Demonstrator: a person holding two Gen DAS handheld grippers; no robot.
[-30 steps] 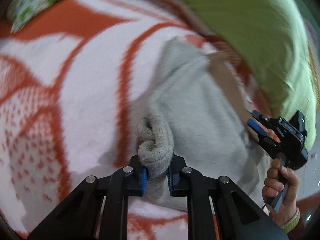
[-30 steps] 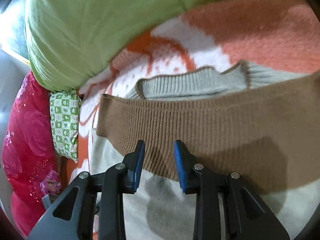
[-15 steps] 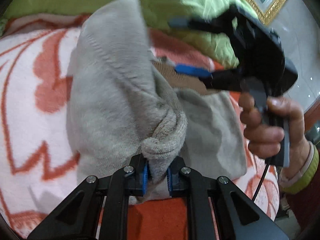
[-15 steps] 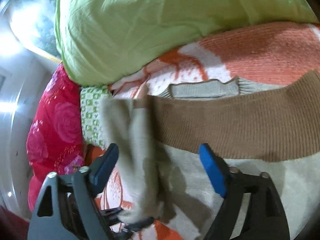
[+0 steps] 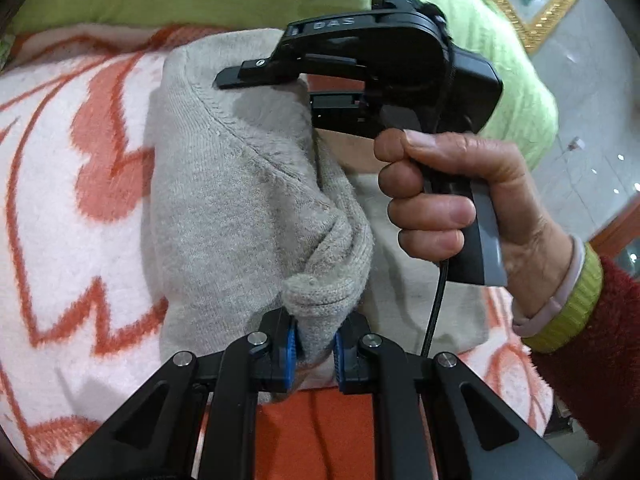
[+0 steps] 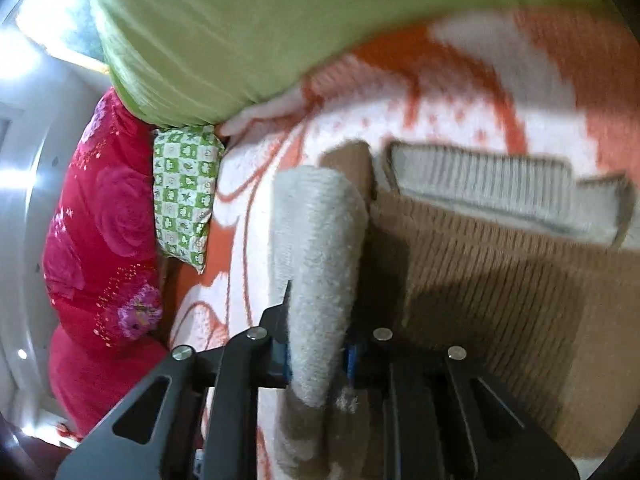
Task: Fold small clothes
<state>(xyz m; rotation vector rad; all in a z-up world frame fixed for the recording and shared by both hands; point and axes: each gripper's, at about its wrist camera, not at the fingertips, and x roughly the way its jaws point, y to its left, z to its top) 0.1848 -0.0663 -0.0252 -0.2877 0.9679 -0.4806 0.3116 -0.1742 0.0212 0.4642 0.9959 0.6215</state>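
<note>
Both tools pinch the grey sweater (image 5: 240,208): left tool (image 5: 314,346), right tool (image 6: 316,354) marked "DAS".

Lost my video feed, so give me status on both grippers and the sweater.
Left gripper shut on grey sleeve. Right gripper shut on same sleeve, higher up. Sweater on orange-white blanket. Nothing in the way.

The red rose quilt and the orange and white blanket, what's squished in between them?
A small green checked pillow, seen in the right wrist view, sits between the red rose quilt and the blanket.
</note>
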